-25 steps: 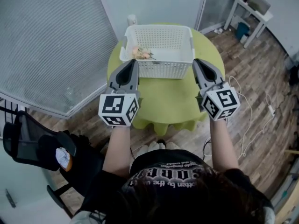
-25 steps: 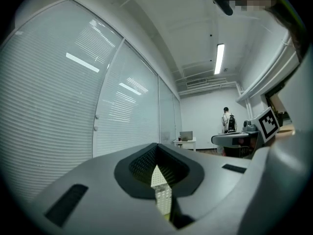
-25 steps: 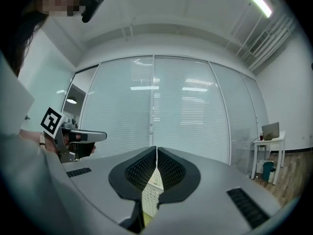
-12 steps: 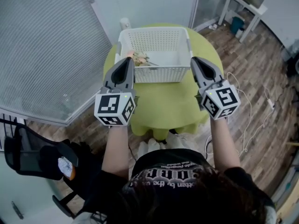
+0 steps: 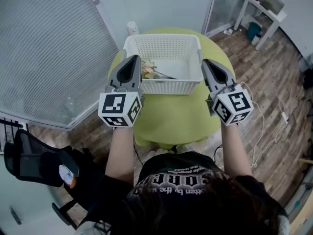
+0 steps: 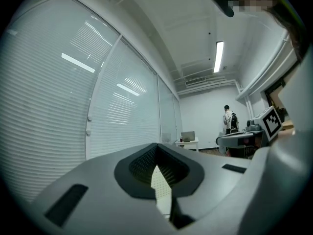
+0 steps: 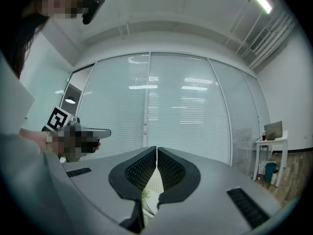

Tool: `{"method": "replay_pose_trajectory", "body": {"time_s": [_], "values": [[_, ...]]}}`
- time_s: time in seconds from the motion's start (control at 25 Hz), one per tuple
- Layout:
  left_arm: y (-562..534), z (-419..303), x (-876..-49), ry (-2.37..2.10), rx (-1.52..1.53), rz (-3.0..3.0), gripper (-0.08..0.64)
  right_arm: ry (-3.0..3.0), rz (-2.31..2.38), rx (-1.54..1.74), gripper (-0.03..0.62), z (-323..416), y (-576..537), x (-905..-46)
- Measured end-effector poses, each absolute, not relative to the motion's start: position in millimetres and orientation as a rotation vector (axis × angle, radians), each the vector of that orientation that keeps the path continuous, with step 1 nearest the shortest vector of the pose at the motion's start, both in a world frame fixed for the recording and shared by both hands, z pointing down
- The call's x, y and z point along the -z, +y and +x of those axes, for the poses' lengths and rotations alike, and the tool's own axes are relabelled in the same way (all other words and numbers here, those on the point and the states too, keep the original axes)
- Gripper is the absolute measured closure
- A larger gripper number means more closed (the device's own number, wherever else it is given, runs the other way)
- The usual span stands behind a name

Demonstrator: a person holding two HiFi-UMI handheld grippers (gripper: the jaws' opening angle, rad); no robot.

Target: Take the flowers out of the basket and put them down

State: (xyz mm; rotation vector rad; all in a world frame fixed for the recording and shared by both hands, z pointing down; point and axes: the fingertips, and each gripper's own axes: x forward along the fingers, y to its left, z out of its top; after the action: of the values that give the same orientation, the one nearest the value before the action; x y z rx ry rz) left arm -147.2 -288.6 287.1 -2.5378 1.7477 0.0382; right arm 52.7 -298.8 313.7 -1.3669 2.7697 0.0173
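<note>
A white lattice basket (image 5: 168,84) stands on a round green table (image 5: 171,116). Pale pink and cream flowers (image 5: 150,71) lie inside it at its left front corner. My left gripper (image 5: 134,59) is shut and empty, held above the basket's left side with its tip close to the flowers. My right gripper (image 5: 206,62) is shut and empty too, level with the basket's right rim. In the left gripper view the jaws (image 6: 156,147) meet at their tips, with basket lattice (image 6: 161,190) showing below them. The right gripper view shows my right gripper (image 7: 156,149) the same way, over the basket.
A black chair (image 5: 41,160) stands at the lower left. Window blinds (image 5: 44,48) run along the left. A white side table (image 5: 264,9) is at the far right, and cables (image 5: 259,126) lie on the wooden floor. A person (image 6: 228,119) stands far off.
Both grippers stay shut and side by side. The left one has edged forward over the basket's left corner. The basket and table sit slightly lower in the head view.
</note>
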Motion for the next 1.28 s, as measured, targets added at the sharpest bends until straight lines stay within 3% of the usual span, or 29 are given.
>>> {"method": "replay_pose_trajectory", "body": {"time_s": [0.76,1.12,1.28], "values": [[-365.7,-117.1,-312.7,1.501,0.318,-2.617,0.558,2.768,-1.362,0.062,0.563,84.3,-360.2,-326.6],[-384.4,-101.6,-360.5,1.134,0.782,-2.634,0.458,2.794,-1.359,0.077,0.563,91.9,-375.1,-335.1],[-386.7,-92.9,-390.6,0.951,0.978,-2.62,0.377,2.825,-1.336,0.084,0.563,90.7,-380.6,-342.6]]}}
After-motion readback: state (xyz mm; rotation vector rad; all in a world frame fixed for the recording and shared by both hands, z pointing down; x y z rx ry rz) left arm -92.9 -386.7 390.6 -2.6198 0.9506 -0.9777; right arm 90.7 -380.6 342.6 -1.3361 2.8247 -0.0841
